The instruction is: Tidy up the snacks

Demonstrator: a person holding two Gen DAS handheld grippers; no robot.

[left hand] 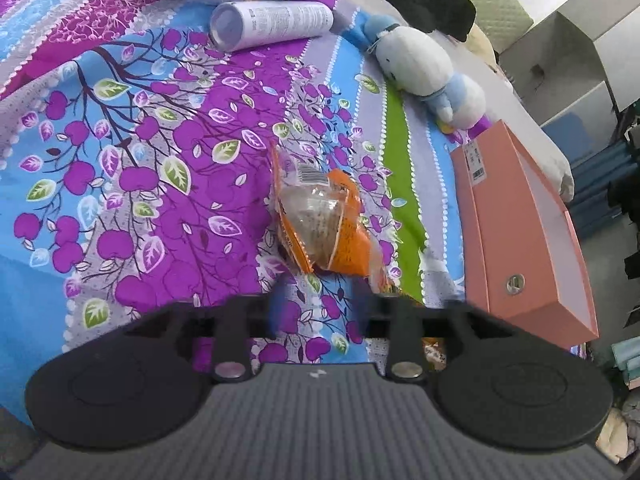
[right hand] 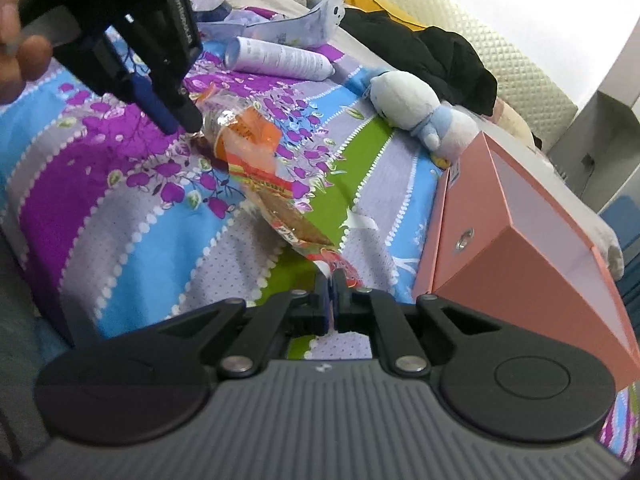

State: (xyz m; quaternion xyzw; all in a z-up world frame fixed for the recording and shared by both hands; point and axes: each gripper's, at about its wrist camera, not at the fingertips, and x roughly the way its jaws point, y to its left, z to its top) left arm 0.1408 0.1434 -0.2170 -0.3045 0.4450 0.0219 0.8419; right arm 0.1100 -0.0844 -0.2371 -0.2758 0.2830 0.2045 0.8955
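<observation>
Two snack packets on the floral bedspread (left hand: 132, 128): an orange snack packet (left hand: 320, 220) at the middle of the left-wrist view, and a red snack packet (right hand: 296, 220) stretching from it toward 6 o'clock in the right-wrist view. One pink box (left hand: 516, 236) lying open at 3 o'clock, near the bed's edge, with a strip of bare sheet between it and the packets. One white spray can (left hand: 272, 22) at 12 o'clock; one blue-and-white plush toy (left hand: 424, 68) at 1 o'clock, just beyond the box. Open sheet from 8 to 11 o'clock.

Left gripper (right hand: 176, 116) released — fingers spread, poised at the orange packet's far end, seen from outside only in the right-wrist view. Right gripper (right hand: 331, 284) clenched on the red packet's near end — visible only there.
</observation>
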